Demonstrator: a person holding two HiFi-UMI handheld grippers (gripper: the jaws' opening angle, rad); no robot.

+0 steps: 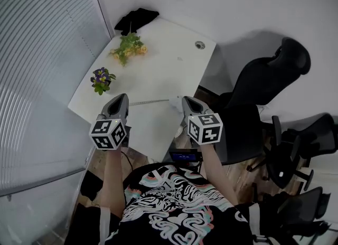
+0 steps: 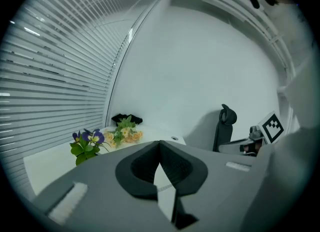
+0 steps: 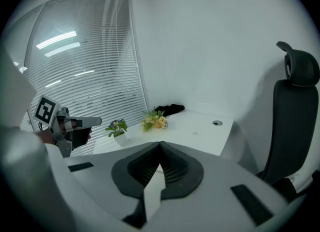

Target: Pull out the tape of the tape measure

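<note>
Both grippers hang side by side above the near edge of the white table (image 1: pixel 169 62). My left gripper (image 1: pixel 122 97) is shut, its jaws meeting with nothing between them in the left gripper view (image 2: pixel 160 143). My right gripper (image 1: pixel 187 100) is likewise shut and empty (image 3: pixel 161 143). Just beyond the right gripper's tip, a small white object (image 1: pixel 174 101) that looks like the tape measure's case lies on the table. A thin pale strip (image 1: pixel 148 102) runs left from it toward the left gripper. Neither gripper touches them.
A pot of purple flowers (image 1: pixel 101 80) and a yellow bunch (image 1: pixel 127 48) stand along the table's left side. A black item (image 1: pixel 136 19) lies at the far corner, with a round cable hole (image 1: pixel 199 44) nearby. Black office chairs (image 1: pixel 274 75) stand at the right, window blinds (image 1: pixel 42 54) at the left.
</note>
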